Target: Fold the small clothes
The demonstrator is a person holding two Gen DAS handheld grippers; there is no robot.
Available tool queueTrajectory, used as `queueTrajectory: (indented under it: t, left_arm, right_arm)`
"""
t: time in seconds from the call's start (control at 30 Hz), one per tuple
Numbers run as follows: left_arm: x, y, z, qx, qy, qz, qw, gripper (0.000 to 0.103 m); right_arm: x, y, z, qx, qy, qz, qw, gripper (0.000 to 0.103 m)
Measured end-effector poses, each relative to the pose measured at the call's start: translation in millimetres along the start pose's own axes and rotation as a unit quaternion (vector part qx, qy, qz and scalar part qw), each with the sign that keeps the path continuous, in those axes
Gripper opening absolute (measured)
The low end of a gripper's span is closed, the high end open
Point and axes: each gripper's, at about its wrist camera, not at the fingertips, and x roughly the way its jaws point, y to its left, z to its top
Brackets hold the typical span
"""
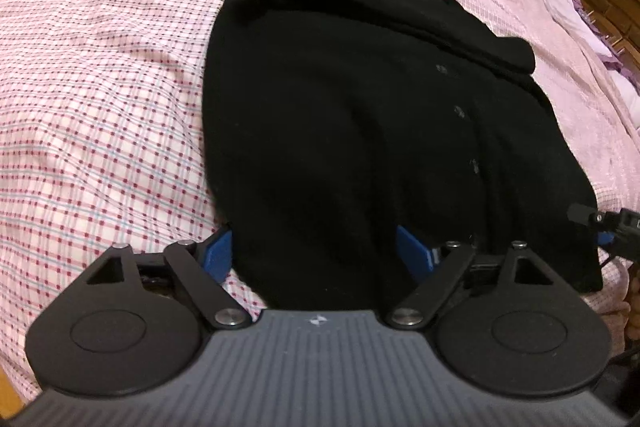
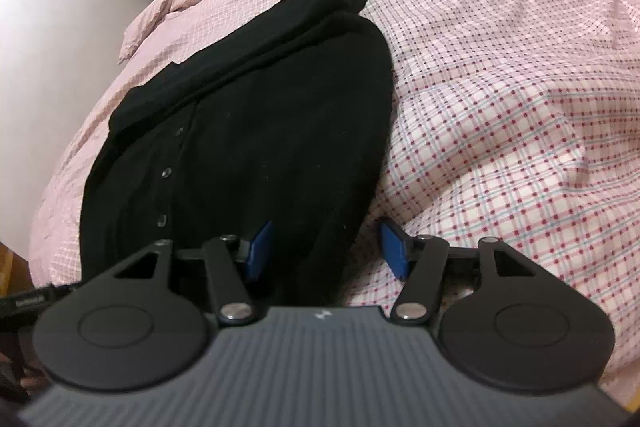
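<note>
Nearest you, both grippers sit over the near hem of the black cardigan (image 1: 360, 131), which lies flat on the checked bedspread (image 1: 100, 107), buttons up, sleeve folded across the far end. Left gripper (image 1: 325, 250): jaws wide, straddling the hem's left corner, one blue pad off the cloth edge on the bedspread, the other over the knit; nothing pinched yet. Right gripper (image 2: 326, 251): jaws about half open, left pad over the fabric, right pad on the bedspread past the edge, also holding nothing.

Looks like you're setting up a two-corner grab for a lengthwise fold. Tips, imo:
- Get each corner properly betw. the pads before closing; right now the edge sits only partway in.
- Dig the lower pad under the hem w/o catching the bedspread.
- Close both together, lift level, so the hem stays straight.
- Watch the button placket (image 2: 166, 173); keep it flat.
</note>
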Motion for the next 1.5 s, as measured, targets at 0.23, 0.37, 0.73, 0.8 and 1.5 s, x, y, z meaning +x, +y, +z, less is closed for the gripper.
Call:
queueTrajectory:
  t: [0.23,0.37,0.73,0.8,1.5]
  left_arm:
    - [2.5,-0.7,-9.8,-0.004,0.032,-0.036,0.9988,0.050]
    - [3.2,2.8,-17.4,-0.024,0.047,-0.062,0.9967,0.048]
    - [27.4,3.6,-3.6,-0.031,0.033,-0.055,0.9975,0.051]
    - [31.9,3.0,-2.3,-0.032,0.035,-0.056,0.9973,0.051]
    - [-13.4,23.8,38.0,-0.114,-0.087,-0.199,0.9694,0.010]
  right_arm:
    - [-0.1,2.4,-7.1,-0.026,0.013,0.023,0.999,0.044]
    - [-2.0,-3.2,-12.8,-0.028,0.027,0.037,0.999,0.037]
    - [8.5,-1.4,-18.1,-0.047,0.026,0.044,0.998,0.038]
    - [9.5,0.8,-20.8,-0.062,0.023,0.041,0.997,0.038]
    - [-17.8,-23.2,12.8,0.076,-0.080,0.219,0.969,0.009]
